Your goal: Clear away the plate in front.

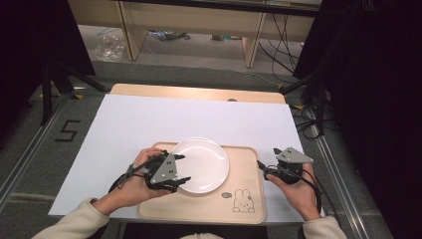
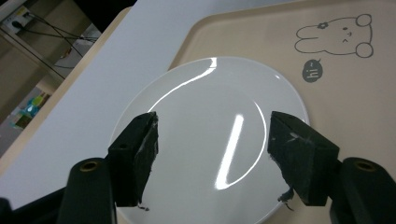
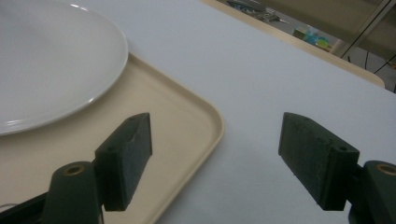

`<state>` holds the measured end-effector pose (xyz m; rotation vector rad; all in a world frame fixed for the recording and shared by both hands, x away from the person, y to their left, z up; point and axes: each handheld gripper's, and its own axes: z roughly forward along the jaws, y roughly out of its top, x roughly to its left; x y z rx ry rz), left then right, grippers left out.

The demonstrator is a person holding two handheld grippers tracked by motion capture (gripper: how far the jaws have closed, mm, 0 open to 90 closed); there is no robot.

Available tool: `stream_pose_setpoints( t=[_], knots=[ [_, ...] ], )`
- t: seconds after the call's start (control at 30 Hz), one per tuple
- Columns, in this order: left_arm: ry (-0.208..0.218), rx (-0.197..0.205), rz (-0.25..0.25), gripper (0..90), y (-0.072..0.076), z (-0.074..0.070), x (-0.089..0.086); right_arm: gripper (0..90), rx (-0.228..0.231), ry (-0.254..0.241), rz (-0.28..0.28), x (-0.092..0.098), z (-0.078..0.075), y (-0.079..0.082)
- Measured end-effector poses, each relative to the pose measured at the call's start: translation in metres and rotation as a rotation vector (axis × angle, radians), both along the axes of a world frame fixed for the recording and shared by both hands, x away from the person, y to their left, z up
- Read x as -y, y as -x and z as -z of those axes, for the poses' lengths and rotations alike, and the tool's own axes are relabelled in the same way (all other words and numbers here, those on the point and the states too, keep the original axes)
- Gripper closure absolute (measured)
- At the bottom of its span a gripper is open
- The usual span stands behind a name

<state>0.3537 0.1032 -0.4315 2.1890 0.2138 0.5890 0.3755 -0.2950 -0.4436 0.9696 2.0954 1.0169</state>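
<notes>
Round white glossy plate (image 1: 201,164) resting flat on beige wooden tray (image 1: 249,164) with rabbit drawing, atop white-covered desk (image 1: 149,119). Left claw (image 1: 181,169) spread wide over plate's rim, gripping nothing, seemingly letting go. Right claw (image 1: 266,166) open, idle beside tray's edge.

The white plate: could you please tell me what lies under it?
The white plate rests on a beige tray with a rabbit drawing; the tray surface beneath it is covered.
</notes>
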Motion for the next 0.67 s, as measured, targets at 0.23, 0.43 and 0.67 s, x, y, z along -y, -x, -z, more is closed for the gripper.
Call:
stream_pose_setpoints(
  t=[0.23, 0.43, 0.67],
  knots=[
    [0.144, -0.084, -0.127, 32.8, -0.007, 0.012, -0.017, 25.7, 0.007, -0.011, 0.005, 0.001, -0.001, 0.000],
    [0.203, -0.112, -0.188, 32.8, -0.014, 0.014, -0.030, 25.1, 0.012, -0.027, 0.007, 0.004, -0.001, 0.000],
    [0.232, -0.140, -0.229, 32.4, -0.019, 0.017, -0.035, 24.6, 0.002, -0.036, 0.006, 0.005, 0.001, -0.001]
  ],
)
